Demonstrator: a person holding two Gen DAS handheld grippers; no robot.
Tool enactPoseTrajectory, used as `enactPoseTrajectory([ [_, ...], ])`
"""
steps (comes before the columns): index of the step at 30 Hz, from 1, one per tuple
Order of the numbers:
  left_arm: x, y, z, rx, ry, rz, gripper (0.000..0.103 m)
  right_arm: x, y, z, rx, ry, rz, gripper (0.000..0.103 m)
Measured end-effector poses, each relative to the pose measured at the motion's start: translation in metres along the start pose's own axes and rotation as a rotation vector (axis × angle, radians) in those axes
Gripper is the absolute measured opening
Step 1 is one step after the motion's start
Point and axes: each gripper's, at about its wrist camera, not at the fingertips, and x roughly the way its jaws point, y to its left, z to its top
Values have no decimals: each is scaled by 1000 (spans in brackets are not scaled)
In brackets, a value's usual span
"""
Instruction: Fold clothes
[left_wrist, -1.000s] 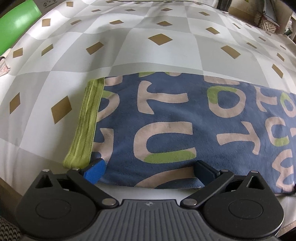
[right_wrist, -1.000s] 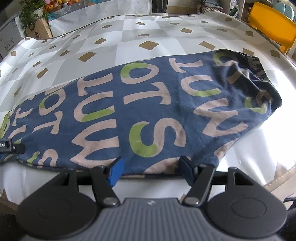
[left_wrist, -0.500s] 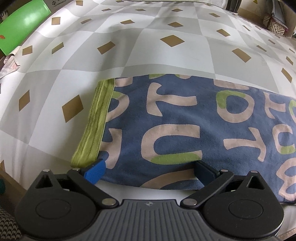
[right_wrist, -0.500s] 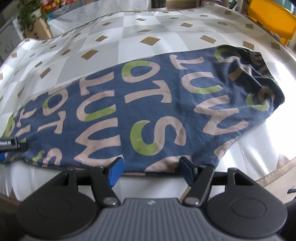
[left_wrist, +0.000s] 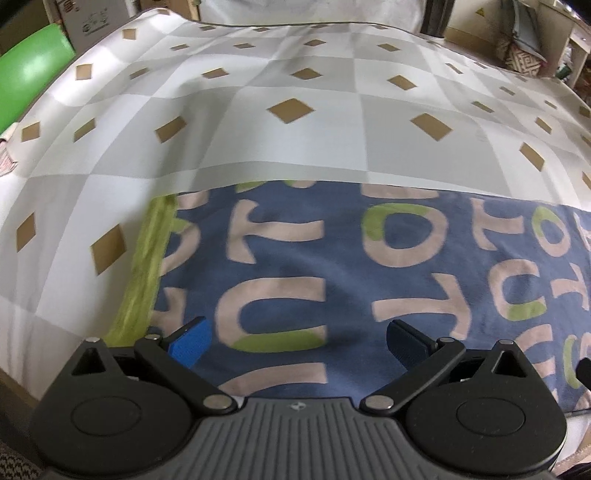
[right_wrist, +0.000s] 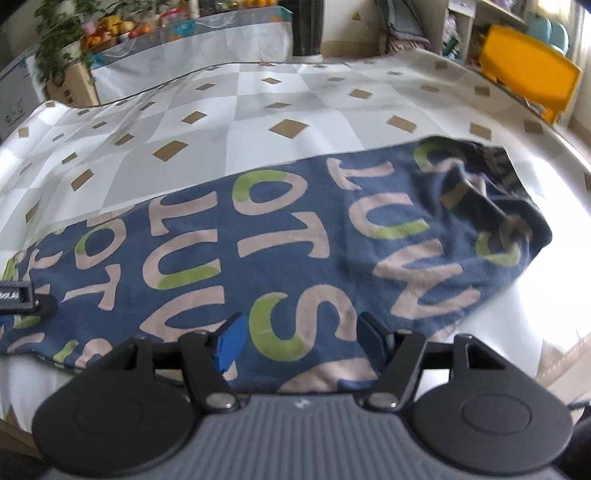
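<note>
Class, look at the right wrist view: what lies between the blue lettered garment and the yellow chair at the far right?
Only bare checked tablecloth separates the garment from the yellow chair in that view.

Landmark: the checked cloth (left_wrist: 258, 147) of grey and white squares with tan diamonds, spread over the surface.
Green roll (left_wrist: 26, 85): off the cloth's far-left corner in the left wrist view.
Cardboard box (left_wrist: 92, 22): behind the cloth's far edge, just beside the green roll.
Yellow chair (right_wrist: 528, 79): past the cloth's far-right corner in the right wrist view.
Leafy plant (right_wrist: 59, 40): beyond the cloth's far-left corner.
Fruit (right_wrist: 110, 27): just beside the plant, behind the cloth.
</note>
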Motion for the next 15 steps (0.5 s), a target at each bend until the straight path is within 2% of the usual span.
enactPoseTrajectory([
  [6,8,-13,-2,28,19,7,103,11,10,-5,-56,49,8,65],
  [9,16,-13,-6,25,42,14,103,14,11,-9,-54,58,5,69],
  [15,16,-9,-8,4,35,1,103,15,14,-12,-54,50,3,77],
])
